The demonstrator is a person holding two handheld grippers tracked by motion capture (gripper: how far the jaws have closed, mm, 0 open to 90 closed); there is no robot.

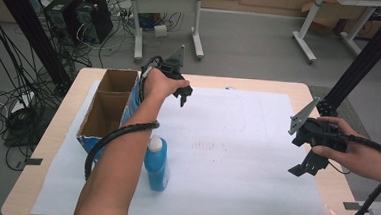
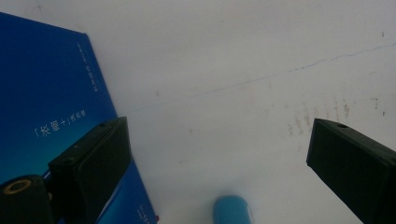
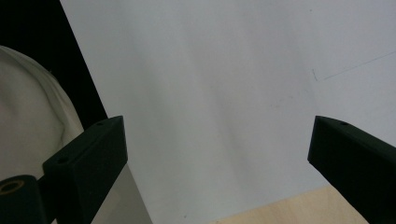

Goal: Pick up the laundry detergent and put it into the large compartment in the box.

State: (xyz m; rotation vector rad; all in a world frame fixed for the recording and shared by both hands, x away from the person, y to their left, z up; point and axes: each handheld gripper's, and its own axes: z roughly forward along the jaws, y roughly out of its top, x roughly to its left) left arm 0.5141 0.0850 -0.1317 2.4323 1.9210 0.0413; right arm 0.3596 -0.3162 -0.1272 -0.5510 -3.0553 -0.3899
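Note:
A blue bottle [image 1: 156,166] with a white cap stands on the white sheet [image 1: 235,155] near the front left. Its blue top [image 2: 231,212] sits at the bottom of the left gripper view. Behind it is an open cardboard box [image 1: 107,107] with two compartments and a blue outer side [image 2: 46,93]. My left gripper [image 1: 184,94] hovers just right of the box, above the sheet, open [image 2: 219,135] and holding nothing. Over the sheet's right edge, my right gripper [image 1: 306,167] points down, open [image 3: 217,135] and holding nothing.
The wooden table [image 1: 260,84] extends past the sheet on all sides; its edge [image 3: 285,210] lies under the right gripper. A pale cloth [image 3: 28,121] is at the left of the right gripper view. Desks, computers and cables stand on the floor beyond the table.

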